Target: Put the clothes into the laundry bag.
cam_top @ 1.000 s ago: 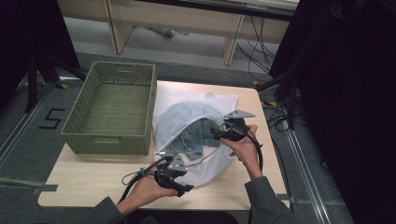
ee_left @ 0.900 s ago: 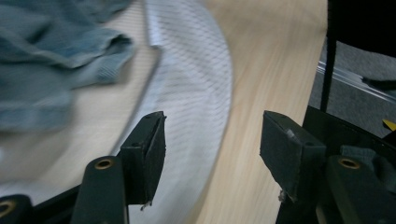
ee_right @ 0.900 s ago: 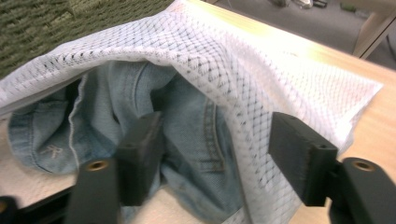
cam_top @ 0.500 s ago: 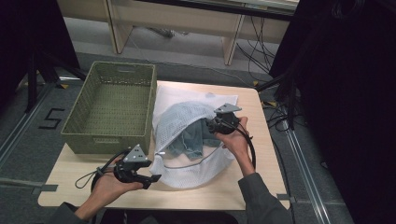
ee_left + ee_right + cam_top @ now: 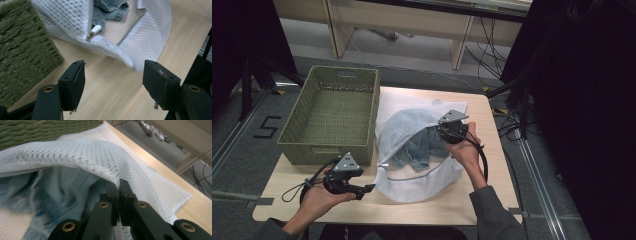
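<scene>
One gripper — the right gripper (image 5: 449, 131), jaws pinched on the mesh laundry bag (image 5: 412, 177) at frame centre — lifts its flap over the denim garment (image 5: 414, 145), while the left gripper (image 5: 362, 189) waits spread at lower left; thin mesh could slip free.

In the right gripper view, the faded blue denim garment (image 5: 57, 195) is seen mostly through the white mesh laundry bag (image 5: 82, 152), blurred at the left and cut off by the left and bottom edges, so its shape cannot be told. In the left gripper view, the green woven plastic basket (image 5: 22, 50) is smeared and runs off the left edge, the bag's near corner is blurred, and the denim garment is cut by the top edge. In the high view, the right gripper's (image 5: 447, 131) jaws are too small to make out against the dark cloth, and both forearms leave the bottom edge.
</scene>
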A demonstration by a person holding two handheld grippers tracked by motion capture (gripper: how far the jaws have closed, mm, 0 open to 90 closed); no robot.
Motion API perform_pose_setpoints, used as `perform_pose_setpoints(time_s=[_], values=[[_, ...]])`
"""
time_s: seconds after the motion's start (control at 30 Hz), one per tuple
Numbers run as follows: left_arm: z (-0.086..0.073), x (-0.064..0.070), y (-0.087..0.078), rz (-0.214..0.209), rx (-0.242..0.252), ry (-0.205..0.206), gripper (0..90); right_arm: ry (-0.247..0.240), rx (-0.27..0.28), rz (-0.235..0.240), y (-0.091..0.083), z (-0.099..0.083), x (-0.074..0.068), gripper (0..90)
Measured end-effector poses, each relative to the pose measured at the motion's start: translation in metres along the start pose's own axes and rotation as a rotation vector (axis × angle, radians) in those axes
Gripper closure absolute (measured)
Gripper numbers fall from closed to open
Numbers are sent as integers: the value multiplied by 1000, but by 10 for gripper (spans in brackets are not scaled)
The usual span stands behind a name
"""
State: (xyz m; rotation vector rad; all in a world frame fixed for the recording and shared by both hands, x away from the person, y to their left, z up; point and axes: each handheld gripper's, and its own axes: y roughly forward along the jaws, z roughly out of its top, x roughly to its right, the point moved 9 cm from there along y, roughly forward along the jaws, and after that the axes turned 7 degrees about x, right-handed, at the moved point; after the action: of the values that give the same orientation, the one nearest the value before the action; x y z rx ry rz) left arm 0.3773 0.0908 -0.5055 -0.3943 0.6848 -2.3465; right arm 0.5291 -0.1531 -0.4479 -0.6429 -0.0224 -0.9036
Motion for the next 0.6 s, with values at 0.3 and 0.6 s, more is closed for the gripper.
perform_pose_setpoints(time_s=[0.3, 0.6], values=[[-4, -9, -7, 23, -5, -1, 333, -106, -48, 101, -44, -13, -41, 892], [-7, -7, -5, 30, -20, -5, 330, -152, -269, 197, -28, -99, -77, 888]])
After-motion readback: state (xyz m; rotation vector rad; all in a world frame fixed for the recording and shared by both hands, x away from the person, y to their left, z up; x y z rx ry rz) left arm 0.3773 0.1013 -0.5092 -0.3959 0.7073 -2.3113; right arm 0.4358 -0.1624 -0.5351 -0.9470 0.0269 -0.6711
